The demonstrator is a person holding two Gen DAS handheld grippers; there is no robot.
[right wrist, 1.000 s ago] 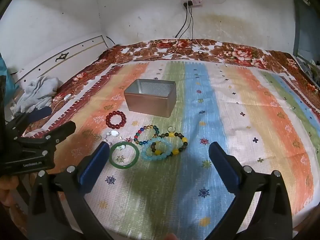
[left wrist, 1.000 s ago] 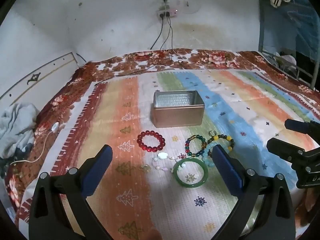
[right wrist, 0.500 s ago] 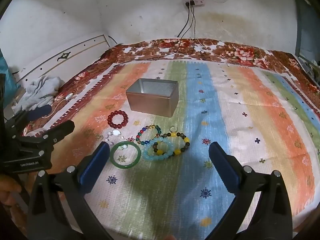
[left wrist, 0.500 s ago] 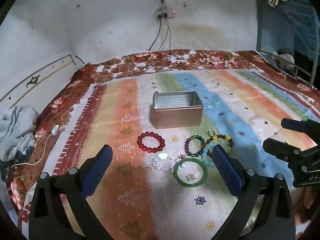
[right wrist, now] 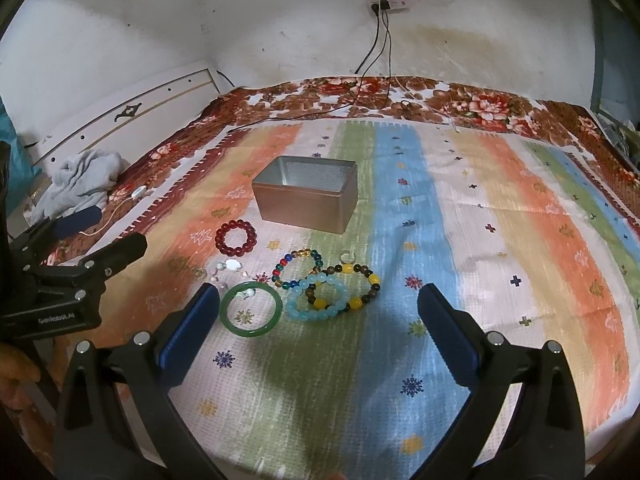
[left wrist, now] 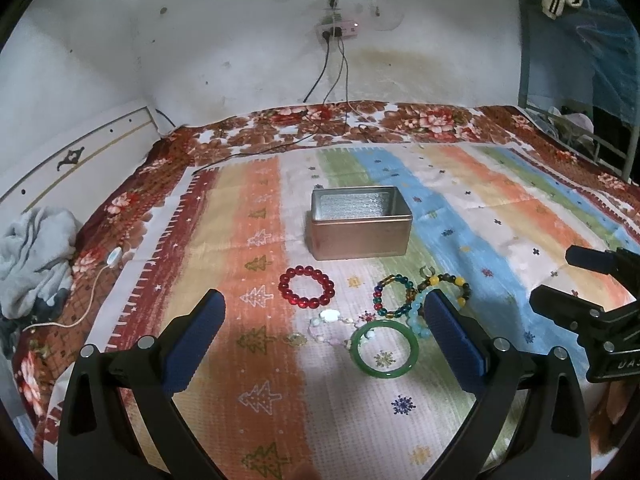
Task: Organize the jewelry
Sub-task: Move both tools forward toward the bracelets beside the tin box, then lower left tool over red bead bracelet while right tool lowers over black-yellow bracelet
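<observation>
An open metal tin [left wrist: 360,226] [right wrist: 306,200] stands on the striped cloth. In front of it lie a red bead bracelet [left wrist: 306,291] [right wrist: 235,237], a multicolour bead bracelet [left wrist: 394,297] [right wrist: 297,269], a dark and yellow bead bracelet [left wrist: 456,284] [right wrist: 349,289], a light blue bead bracelet [left wrist: 418,317] [right wrist: 318,299], a green bangle [left wrist: 385,349] [right wrist: 251,309], a pale bead strand [left wrist: 330,322] [right wrist: 232,267] and a small ring [left wrist: 427,270] [right wrist: 347,257]. My left gripper [left wrist: 324,340] is open above the jewelry. My right gripper [right wrist: 318,330] is open, just in front of it.
The striped cloth [right wrist: 480,240] lies over a floral bedsheet [left wrist: 420,120]. A grey garment [left wrist: 32,256] and a white cable [left wrist: 92,280] lie at the left edge. Wall socket with cables [left wrist: 338,32] at the back. Metal bed frame [left wrist: 580,136] at the right.
Both grippers have drawn slightly back and up, so the tin and jewelry sit a little higher in both views. Nothing was picked up.
</observation>
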